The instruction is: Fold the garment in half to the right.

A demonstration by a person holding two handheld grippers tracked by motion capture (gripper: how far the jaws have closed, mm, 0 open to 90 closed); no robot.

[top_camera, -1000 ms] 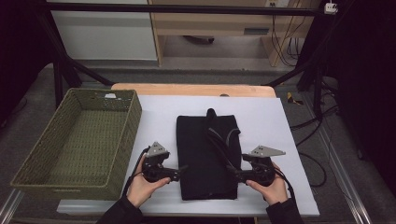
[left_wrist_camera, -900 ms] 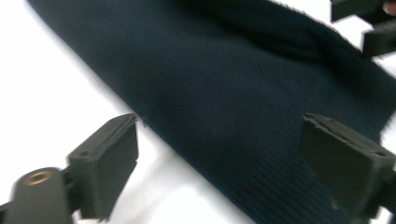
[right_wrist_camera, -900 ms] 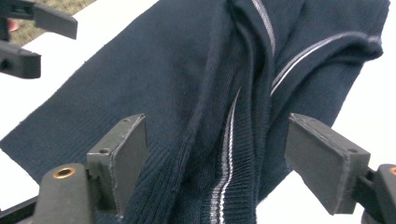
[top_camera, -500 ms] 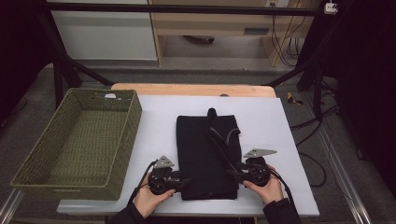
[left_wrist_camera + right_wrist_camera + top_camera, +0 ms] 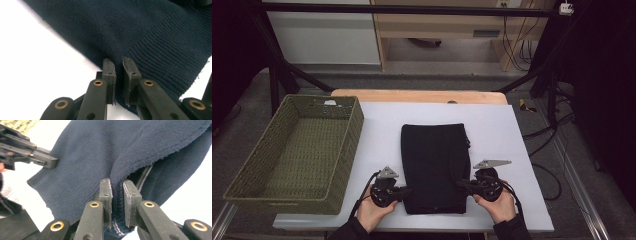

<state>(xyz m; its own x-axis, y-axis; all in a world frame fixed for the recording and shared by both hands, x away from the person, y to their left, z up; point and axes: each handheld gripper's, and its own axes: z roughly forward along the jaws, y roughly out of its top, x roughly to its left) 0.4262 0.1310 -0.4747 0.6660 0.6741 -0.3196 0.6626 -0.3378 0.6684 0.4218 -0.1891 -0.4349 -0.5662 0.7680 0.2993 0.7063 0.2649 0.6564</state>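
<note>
Dark navy knit garment (image 5: 433,167) — ribbed hem (folded flat) — on white table (image 5: 507,135).

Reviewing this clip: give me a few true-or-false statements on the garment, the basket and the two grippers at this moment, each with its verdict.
1. The left gripper is clamped on the dark knit garment. True.
2. The right gripper is open, clear of the fabric. False: it pinches the garment's edge.
3. The garment lies in the green wicker basket. False: it lies on the white table, beside the basket.
4. Both grippers hold the garment's near end. True.
</note>
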